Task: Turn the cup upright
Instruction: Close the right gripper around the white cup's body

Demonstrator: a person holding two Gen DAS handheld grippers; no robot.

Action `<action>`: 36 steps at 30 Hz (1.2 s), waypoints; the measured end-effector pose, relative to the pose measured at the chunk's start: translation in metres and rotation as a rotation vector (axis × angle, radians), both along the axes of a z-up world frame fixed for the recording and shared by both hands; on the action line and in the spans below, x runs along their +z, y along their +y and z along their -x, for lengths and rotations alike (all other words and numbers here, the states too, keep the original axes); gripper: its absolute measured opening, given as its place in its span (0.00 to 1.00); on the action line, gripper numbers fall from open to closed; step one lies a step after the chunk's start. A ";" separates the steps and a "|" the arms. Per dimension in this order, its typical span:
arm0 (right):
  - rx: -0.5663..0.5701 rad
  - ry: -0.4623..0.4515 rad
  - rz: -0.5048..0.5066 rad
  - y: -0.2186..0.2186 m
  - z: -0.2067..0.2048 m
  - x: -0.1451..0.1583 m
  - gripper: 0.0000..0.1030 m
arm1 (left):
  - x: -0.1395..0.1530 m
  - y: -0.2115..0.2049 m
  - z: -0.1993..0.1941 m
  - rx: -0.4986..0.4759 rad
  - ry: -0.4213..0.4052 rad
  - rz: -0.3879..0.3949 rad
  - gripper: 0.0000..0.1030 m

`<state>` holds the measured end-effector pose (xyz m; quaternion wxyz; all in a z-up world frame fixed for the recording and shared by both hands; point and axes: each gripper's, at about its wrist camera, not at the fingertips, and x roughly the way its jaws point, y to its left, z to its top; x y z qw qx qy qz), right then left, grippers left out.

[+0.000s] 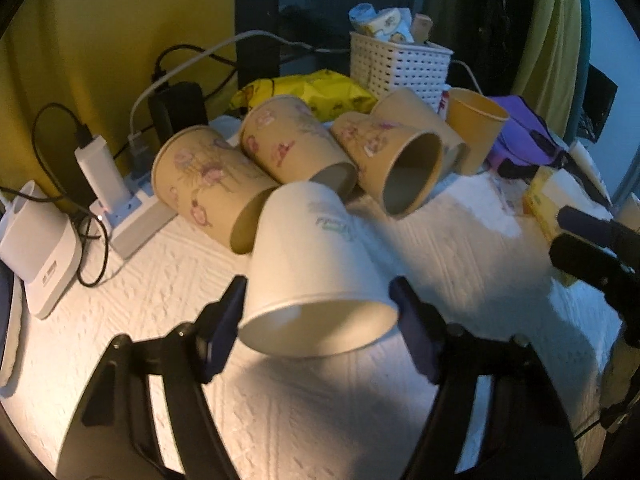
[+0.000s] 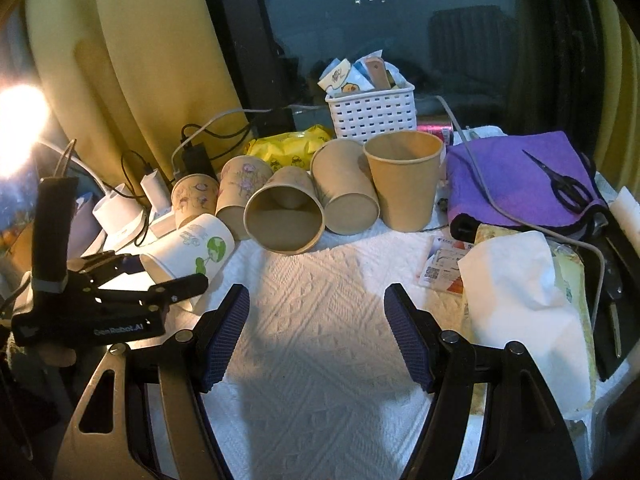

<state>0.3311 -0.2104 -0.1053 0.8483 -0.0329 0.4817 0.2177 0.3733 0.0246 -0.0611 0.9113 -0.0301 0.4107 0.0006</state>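
Observation:
A white paper cup [image 1: 312, 264] with a green print lies tilted, mouth toward the camera, between the fingers of my left gripper [image 1: 318, 312], which is shut on it near the rim. In the right wrist view the same white cup [image 2: 192, 248] is held by the left gripper [image 2: 160, 276] at the left, off the cloth. My right gripper [image 2: 316, 332] is open and empty above the white cloth. Several brown paper cups [image 2: 284, 216] lie on their sides in a row behind; one brown cup [image 2: 404, 180] stands upright at the row's right end.
A white basket [image 2: 372, 116] with packets stands at the back, a yellow packet [image 2: 292, 148] beside it. A power strip with chargers [image 1: 124, 216] is at the left. A purple cloth with scissors [image 2: 560, 180], a tissue pack [image 2: 524, 304] and papers lie at the right.

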 end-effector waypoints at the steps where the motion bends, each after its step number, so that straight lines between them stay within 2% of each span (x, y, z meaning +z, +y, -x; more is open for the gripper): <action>1: -0.001 -0.004 0.001 0.000 0.001 0.002 0.71 | 0.001 -0.001 0.002 -0.006 -0.003 0.004 0.70; 8: -0.009 -0.013 0.009 -0.001 0.011 0.013 0.71 | 0.019 -0.013 0.028 -0.099 -0.016 0.060 0.70; 19: -0.039 -0.046 0.036 -0.009 0.055 0.043 0.71 | 0.050 -0.031 0.102 -0.207 -0.060 0.098 0.70; 25: -0.048 -0.050 0.044 -0.012 0.090 0.055 0.71 | 0.053 -0.046 0.152 -0.262 -0.069 0.120 0.70; 32: -0.054 -0.042 0.063 -0.014 0.132 0.060 0.71 | 0.045 -0.064 0.202 -0.374 -0.057 0.148 0.70; 36: -0.054 -0.039 0.085 -0.015 0.156 0.057 0.71 | 0.038 -0.071 0.227 -0.417 -0.044 0.133 0.70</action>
